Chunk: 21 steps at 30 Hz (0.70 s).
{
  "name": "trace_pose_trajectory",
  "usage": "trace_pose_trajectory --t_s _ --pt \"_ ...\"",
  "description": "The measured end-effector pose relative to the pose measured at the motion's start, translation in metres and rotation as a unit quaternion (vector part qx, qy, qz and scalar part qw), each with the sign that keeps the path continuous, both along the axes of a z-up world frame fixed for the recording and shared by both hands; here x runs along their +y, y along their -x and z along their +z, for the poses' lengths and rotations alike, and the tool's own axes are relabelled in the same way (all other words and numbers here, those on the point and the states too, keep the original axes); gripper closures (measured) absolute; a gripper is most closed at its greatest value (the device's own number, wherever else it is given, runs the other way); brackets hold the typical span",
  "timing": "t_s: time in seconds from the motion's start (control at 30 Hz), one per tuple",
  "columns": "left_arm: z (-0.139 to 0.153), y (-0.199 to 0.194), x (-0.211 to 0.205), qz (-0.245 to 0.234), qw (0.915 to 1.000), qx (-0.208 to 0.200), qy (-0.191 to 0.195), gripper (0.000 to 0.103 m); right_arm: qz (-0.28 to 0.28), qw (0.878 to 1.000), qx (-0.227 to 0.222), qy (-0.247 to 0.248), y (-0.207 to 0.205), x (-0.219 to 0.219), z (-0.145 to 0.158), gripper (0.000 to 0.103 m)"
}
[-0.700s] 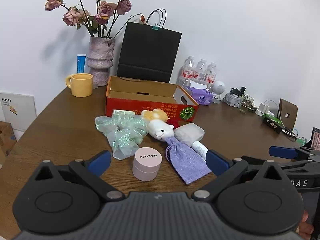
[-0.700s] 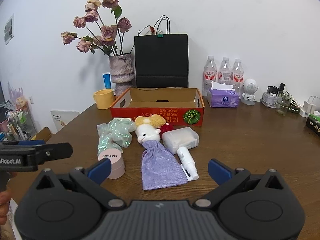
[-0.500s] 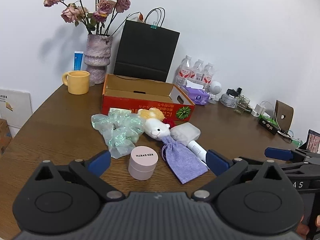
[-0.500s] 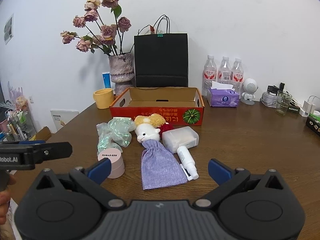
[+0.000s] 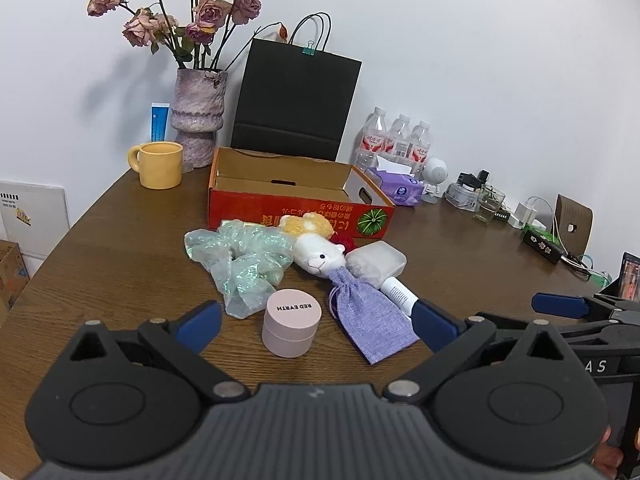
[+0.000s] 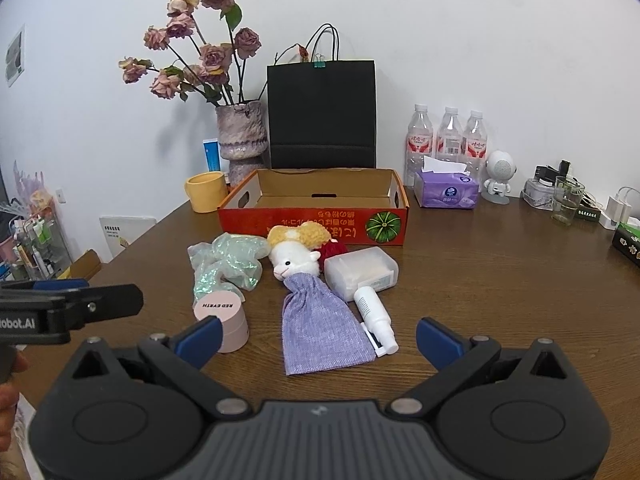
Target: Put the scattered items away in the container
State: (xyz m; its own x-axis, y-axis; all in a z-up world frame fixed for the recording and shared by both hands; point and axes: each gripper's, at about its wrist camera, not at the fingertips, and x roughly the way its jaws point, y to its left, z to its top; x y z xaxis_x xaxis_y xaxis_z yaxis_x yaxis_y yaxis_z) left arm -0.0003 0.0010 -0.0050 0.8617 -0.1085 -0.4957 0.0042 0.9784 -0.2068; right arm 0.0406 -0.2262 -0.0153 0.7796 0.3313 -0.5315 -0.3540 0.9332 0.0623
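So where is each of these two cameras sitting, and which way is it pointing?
Left wrist: on the left gripper, looking down across the brown wooden table; jaws open, right gripper at the right edge.
Right wrist: on the right gripper, aimed likewise; left gripper at the left edge.
Shared: red cardboard box, pink round jar.

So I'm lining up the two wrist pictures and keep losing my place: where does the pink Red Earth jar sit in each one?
Left wrist view: the pink Red Earth jar stands low in the centre, left of the purple drawstring pouch.
Right wrist view: the jar stands lower left, partly behind a blue fingertip, again left of the pouch.
Shared landmark: the red cardboard box behind the pile.
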Motion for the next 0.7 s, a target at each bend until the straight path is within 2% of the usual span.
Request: trace_pose_trajectory --t_s 0.7 --pt "-0.0069 -0.0048 0.0003 0.003 0.9997 0.025 -0.003 0.0 0.0 1.0 0.013 0.004 -0.0048 0.0021 -0.0045 0.0"
